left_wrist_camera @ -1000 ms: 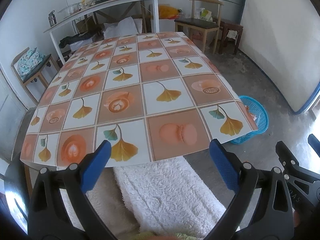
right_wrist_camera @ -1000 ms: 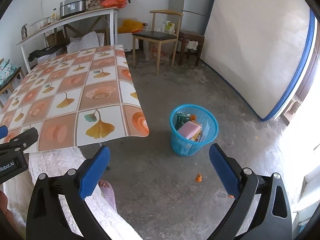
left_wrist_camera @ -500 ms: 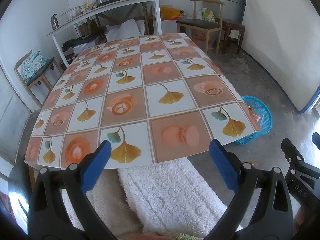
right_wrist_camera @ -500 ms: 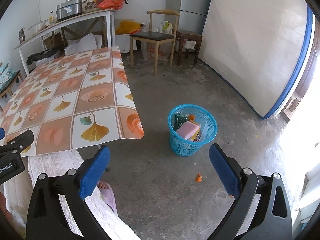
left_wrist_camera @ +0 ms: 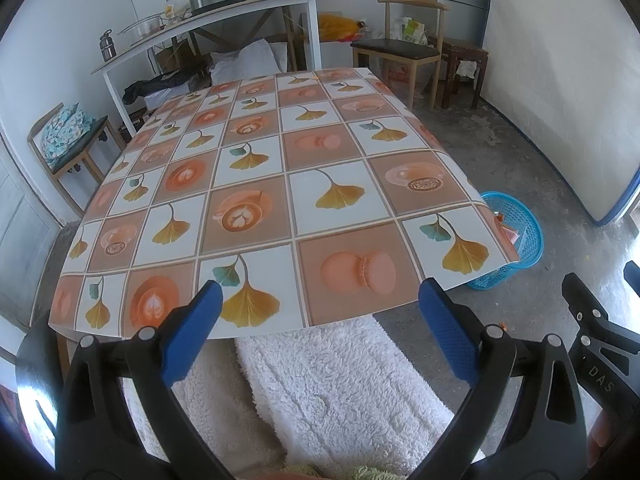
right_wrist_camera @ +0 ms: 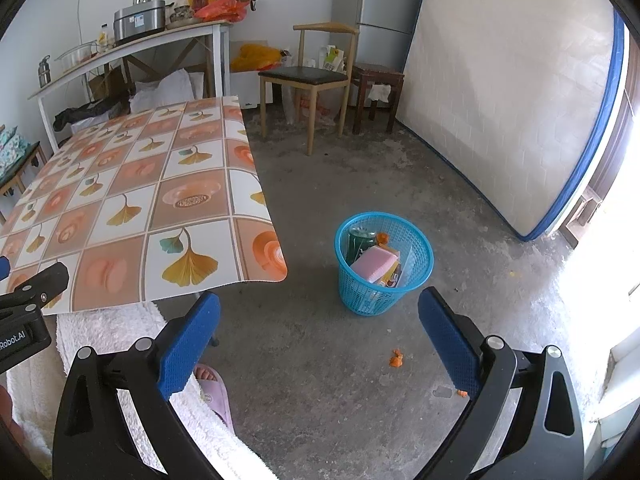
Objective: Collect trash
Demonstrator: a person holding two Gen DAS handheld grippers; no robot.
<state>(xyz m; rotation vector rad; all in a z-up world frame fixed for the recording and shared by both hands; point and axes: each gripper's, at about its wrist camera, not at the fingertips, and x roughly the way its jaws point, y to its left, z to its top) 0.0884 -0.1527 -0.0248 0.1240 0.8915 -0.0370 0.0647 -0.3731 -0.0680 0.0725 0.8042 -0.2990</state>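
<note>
**Concrete floor, basket beside bench**

Concrete floor (right_wrist_camera: 360,168) is seen right of the patterned bench (left_wrist_camera: 280,184). Trash is held in the blue basket (right_wrist_camera: 416,240) near its corner; an orange scrap (right_wrist_camera: 396,359) lies nearer. Left hand-held gripper (left_wrist_camera: 320,332) and right hand-held gripper (right_wrist_camera: 320,340) are spread wide, grasping nothing.

Daylight floods in from a blown-out opening (right_wrist_camera: 600,280) at the right wrist view's edge, leaving glare on the floor (right_wrist_camera: 532,292), while both sharp fisheye pictures bend strongly toward dark corners.

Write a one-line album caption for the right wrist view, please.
Open right gripper hangs above concrete floor, facing a blue basket of trash beside the table.
</note>
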